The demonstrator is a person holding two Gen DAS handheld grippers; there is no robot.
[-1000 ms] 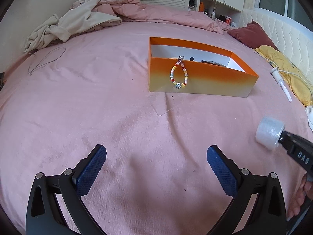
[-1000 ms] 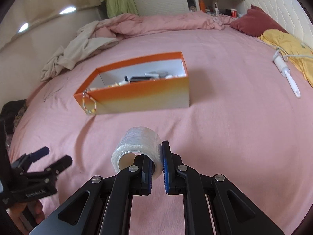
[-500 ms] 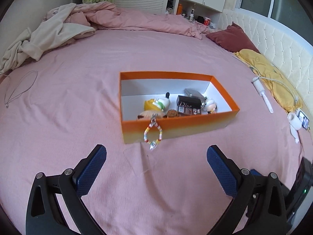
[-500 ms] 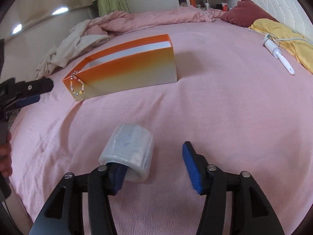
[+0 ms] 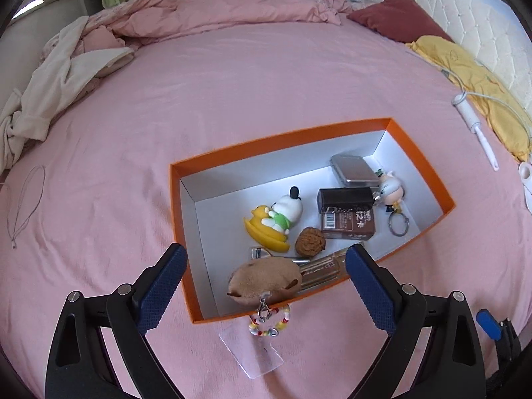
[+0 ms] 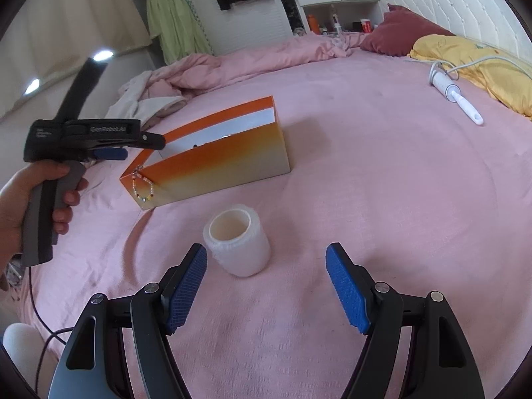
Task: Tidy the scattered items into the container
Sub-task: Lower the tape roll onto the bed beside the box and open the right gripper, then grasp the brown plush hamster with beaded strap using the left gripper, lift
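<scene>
The orange box (image 5: 420,163) sits on the pink bed (image 5: 232,83), and it serves as the landmark here. Inside it lie a duck-and-dog figure (image 5: 276,219), a brown walnut-like lump (image 5: 310,241), a dark Dior box (image 5: 347,212), a silver tin (image 5: 354,169), a small keyring figure (image 5: 392,188) and a tan plush (image 5: 266,281). The plush's beaded strap (image 5: 269,324) hangs over the box's near wall onto the sheet, with a clear tab below it.

The left gripper (image 5: 264,286) hovers above the near end of the box; its fingers are spread and closing, with the plush below the gap and neither pad touching it. To finish well, it should probably lift the strap and tab inside, pinching the beads instead of the thin cardboard wall.

The roll of clear film (image 6: 237,242) stands upright on the sheet, just in front of the box's long side and apart from it. The right gripper (image 6: 266,282) hangs just short of the roll, fingers spread and opening, with nothing pinched. The roll looks slick and squashy, so a grip across its outside wall seems safer than 1 on the rim.

Beyond the box lie a rumpled pink duvet (image 5: 232,10), a cream garment (image 5: 60,79), a maroon pillow (image 5: 399,20), yellow cloth (image 5: 465,76) and a white corded device (image 5: 472,123).
</scene>
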